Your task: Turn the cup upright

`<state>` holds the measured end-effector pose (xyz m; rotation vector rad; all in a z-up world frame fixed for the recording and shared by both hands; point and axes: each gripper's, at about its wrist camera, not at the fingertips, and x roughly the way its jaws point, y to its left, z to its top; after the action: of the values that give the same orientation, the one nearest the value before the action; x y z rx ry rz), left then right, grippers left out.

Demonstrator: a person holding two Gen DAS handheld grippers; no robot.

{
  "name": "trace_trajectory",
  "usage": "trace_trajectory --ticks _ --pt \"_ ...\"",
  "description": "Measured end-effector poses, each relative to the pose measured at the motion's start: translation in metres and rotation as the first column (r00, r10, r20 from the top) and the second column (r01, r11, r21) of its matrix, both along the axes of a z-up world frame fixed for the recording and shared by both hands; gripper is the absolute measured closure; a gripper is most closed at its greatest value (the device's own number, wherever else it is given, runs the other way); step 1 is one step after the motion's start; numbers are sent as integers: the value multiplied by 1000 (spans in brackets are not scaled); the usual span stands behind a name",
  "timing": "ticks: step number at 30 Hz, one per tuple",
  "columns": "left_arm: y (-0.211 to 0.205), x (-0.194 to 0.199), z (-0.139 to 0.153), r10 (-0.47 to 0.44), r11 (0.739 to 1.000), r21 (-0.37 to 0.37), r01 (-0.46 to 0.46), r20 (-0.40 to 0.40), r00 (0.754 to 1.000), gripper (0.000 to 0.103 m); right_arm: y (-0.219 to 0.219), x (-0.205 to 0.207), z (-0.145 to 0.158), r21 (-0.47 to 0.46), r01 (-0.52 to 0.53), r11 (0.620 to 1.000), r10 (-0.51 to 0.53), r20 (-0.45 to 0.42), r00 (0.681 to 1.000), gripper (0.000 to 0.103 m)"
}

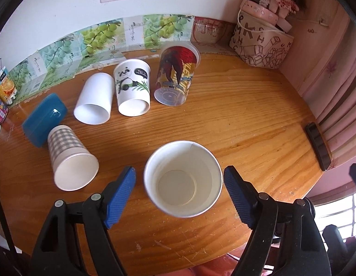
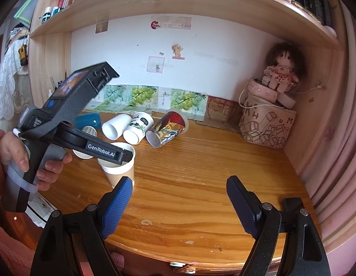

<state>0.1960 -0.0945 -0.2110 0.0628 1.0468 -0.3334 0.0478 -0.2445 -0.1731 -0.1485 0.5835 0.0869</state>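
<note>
1. Blue pads (image 1: 121, 193) of the left gripper (image 1: 179, 189) fill the bottom of the left wrist view, spread wide, with a paper cup (image 1: 183, 179) between them. Neither pad touches its wall; there is a gap on each side.
2. That cup stands on the table (image 1: 247, 124) mouth up, its inner bottom in plain sight, so it looks already upright, or very nearly so.
3. Behind it lie more cups on their sides: a checked cup (image 1: 69, 154), a white cup (image 1: 95, 99), a panda cup (image 1: 133, 87) and a printed plastic cup (image 1: 175, 76). A blue box (image 1: 43, 119) lies at the far left.
4. Judged from this, the step in hand is letting go: lift the fingers straight up and back without brushing the rim, since an empty paper cup tips at a light knock.
5. Right wrist view: the right gripper (image 2: 179, 195) hangs wide and empty over bare table (image 2: 201, 161), well apart from the cups.
6. At left, the left gripper (image 2: 119, 155) sits over the paper cup (image 2: 119, 170), whose tan wall looks slightly tilted from here; whether its base sits flat cannot be told.
7. Next candidate would be the checked cup (image 2: 89, 130), nearest of those lying down.
</note>
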Motion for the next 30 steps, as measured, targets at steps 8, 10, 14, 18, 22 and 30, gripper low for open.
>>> trace_trajectory --ticks 8,10,14,18,22,30 --pt "47 -22 33 80 997 -6 -80 18 997 21 26 6 12 37 10 999 -10 18 1000 19" --pt "63 -30 44 97 995 -5 -96 30 995 21 34 7 18 47 17 999 -18 21 1000 19" --pt "96 -46 65 138 990 -26 -136 65 988 19 55 2 35 57 19 998 -21 47 999 19" --pt "127 -63 84 158 985 -80 -152 76 985 17 78 -8 51 79 14 997 -18 50 999 19" --pt "147 -77 101 161 984 -89 -151 122 979 17 101 -24 67 101 7 995 -14 66 998 19" --pt "175 -110 142 186 975 -168 -147 247 951 3 134 -60 108 109 71 992 -89 171 981 7"
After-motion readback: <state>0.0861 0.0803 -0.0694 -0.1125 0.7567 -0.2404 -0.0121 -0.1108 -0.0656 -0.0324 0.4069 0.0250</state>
